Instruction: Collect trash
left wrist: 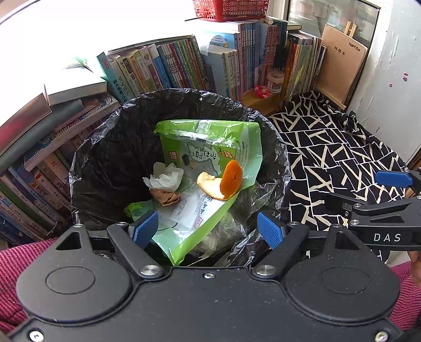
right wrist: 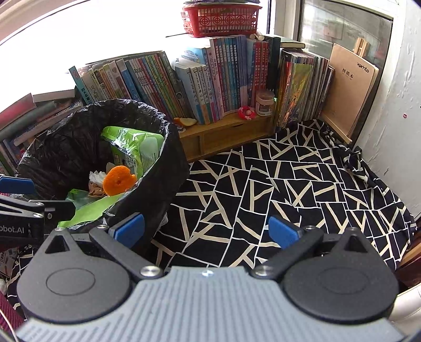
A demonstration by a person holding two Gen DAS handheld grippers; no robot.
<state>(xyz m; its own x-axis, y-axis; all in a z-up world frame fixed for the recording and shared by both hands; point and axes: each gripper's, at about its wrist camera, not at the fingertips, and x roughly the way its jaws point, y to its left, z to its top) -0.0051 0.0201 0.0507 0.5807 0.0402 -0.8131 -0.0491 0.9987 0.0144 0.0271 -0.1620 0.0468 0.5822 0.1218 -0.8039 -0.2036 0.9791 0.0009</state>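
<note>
Left tongs (left wrist: 208,230): we see the blue pads spread apart, holding nothing, poised over the near rim of the bin.
Right tongs (right wrist: 206,231): pads likewise apart and empty, above the patterned cloth (right wrist: 302,179), just right of the bin.
Bin (left wrist: 105,157): lined with a black bag, its crinkled edge folded over the rim; stands at the left edge of the cloth, close against the books.
Green wrapper (left wrist: 210,147): largest piece in the bin, leaning on the far wall, its lower end reaching the near rim.
Orange peel (left wrist: 229,181): lies on the wrapper, right of centre, orange skin up in the right wrist view.
White tissue (left wrist: 165,177): crumpled, left of the peel.
Brown paper (left wrist: 167,197): crumpled, touching the tissue on its near side.
Second peel (right wrist: 185,121): outside the bin, on the wooden shelf (right wrist: 223,131) in front of the books.
Books (left wrist: 171,68): upright row behind the bin; we note a red basket (right wrist: 221,19) on top.
</note>
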